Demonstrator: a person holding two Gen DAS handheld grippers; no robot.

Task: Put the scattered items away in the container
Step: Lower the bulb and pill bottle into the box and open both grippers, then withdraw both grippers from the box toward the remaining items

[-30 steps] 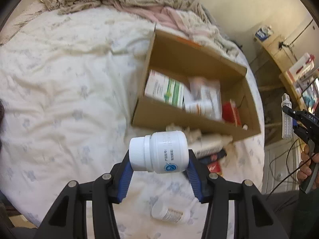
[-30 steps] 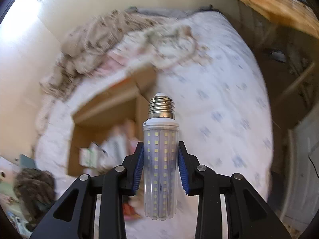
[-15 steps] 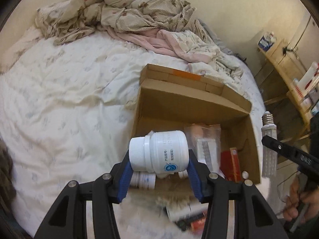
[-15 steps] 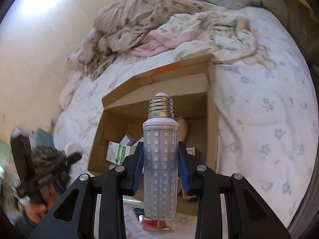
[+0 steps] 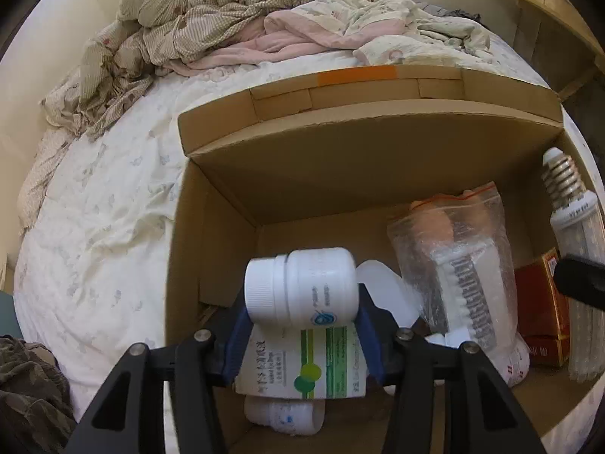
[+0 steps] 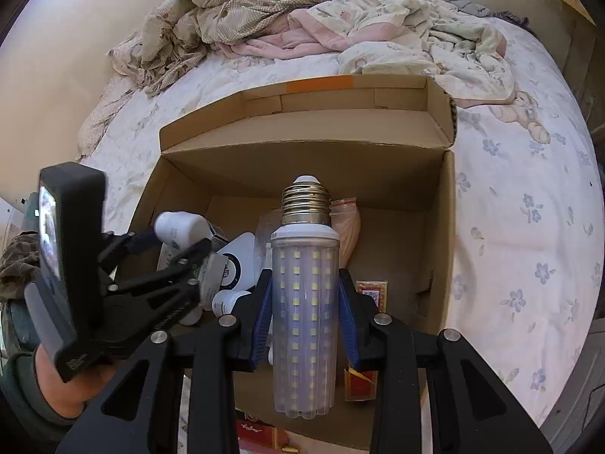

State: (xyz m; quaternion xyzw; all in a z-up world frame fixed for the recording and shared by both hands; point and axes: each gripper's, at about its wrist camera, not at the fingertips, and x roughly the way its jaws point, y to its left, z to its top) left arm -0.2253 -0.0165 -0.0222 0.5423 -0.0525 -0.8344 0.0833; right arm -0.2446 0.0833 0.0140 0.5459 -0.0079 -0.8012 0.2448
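My left gripper (image 5: 302,302) is shut on a white pill bottle (image 5: 302,289), held sideways over the left part of the open cardboard box (image 5: 340,143). My right gripper (image 6: 304,302) is shut on a long LED corn bulb (image 6: 304,302), its screw base pointing away, over the box (image 6: 302,166). In the left wrist view the bulb (image 5: 574,212) shows at the right edge. The right wrist view shows the left gripper (image 6: 166,242) with the bottle (image 6: 181,229) at the left. Inside lie a green-and-white medicine carton (image 5: 306,365), a clear zip bag (image 5: 457,265), a red packet (image 5: 540,302) and another white bottle (image 5: 281,416).
The box rests on a bed with a white flowered sheet (image 6: 522,227). Crumpled bedding (image 5: 234,19) is heaped behind it. A red packet (image 6: 261,435) lies on the sheet in front of the box. A wooden shelf (image 5: 548,11) stands at the upper right. A person's hand (image 6: 56,382) holds the left gripper.
Both grippers have come forward and down over the box, which now fills each view. The bottle and the bulb stay held. The two grippers have drawn closer to each other.
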